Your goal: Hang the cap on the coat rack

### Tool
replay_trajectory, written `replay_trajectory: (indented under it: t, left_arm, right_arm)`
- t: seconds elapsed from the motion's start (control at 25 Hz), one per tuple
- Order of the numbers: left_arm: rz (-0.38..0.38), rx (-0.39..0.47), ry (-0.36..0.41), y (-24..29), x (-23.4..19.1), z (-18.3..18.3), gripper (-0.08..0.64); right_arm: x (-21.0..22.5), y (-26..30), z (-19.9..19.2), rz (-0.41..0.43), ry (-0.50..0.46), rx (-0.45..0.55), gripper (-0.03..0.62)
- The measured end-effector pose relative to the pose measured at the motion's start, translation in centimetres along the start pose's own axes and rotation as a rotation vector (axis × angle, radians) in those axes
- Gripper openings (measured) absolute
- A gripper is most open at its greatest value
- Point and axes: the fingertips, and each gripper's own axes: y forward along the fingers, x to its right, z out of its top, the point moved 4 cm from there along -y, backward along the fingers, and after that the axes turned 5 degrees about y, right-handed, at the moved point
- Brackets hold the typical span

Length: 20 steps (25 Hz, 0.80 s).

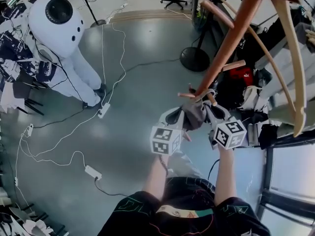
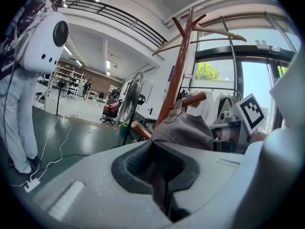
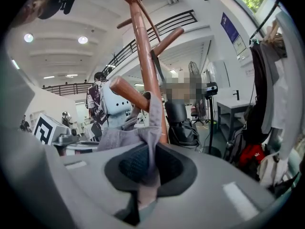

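We mark the cap (image 1: pixel 195 113) as plain dull grey. The coat rack (image 1: pixel 231 38) is reddish-brown wood, and its long curved arms are a paler tan. The left gripper (image 1: pixel 176 116) and right gripper (image 1: pixel 214 112) are light grey, charcoal round the jaws, and each carries white faces printed with black square markers. The floor (image 1: pixel 133 97) is glossy grey-green, crossed by white cables (image 1: pixel 64 136). We also note a person (image 1: pixel 81 73) in white trousers bearing a rounded white shell (image 1: pixel 55 18) with a black disc, a red bag (image 1: pixel 241 75), and the wearer's black shirt (image 1: pixel 187 215) with teal and orange print.
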Motion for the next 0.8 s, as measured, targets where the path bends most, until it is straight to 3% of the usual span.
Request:
replay_trajectory:
  t: [0.24, 0.48, 0.68, 0.8]
  left_arm:
    - [0.007, -0.018, -0.025, 0.5, -1.3, -1.0, 0.015]
    - [0.035, -0.103, 0.182, 2.6, -0.8, -1.8, 0.015]
    - [0.053, -0.133, 0.193, 2.7, -1.1, -2.3, 0.02]
    - [0.127, -0.204, 0.247, 1.6, -1.6, -3.1, 0.02]
  right_arm:
    - [0.0, 1.5, -0.9, 0.02, 0.017, -0.009, 0.04]
    - [1.6, 1.9, -1.2, -0.001, 0.0, 0.025, 0.046]
    - [2.5, 1.2, -1.5, -0.029, -0.001, 0.047, 0.054]
    - [2.3, 0.3, -2.0, -0.029, -0.003, 0.057, 0.06]
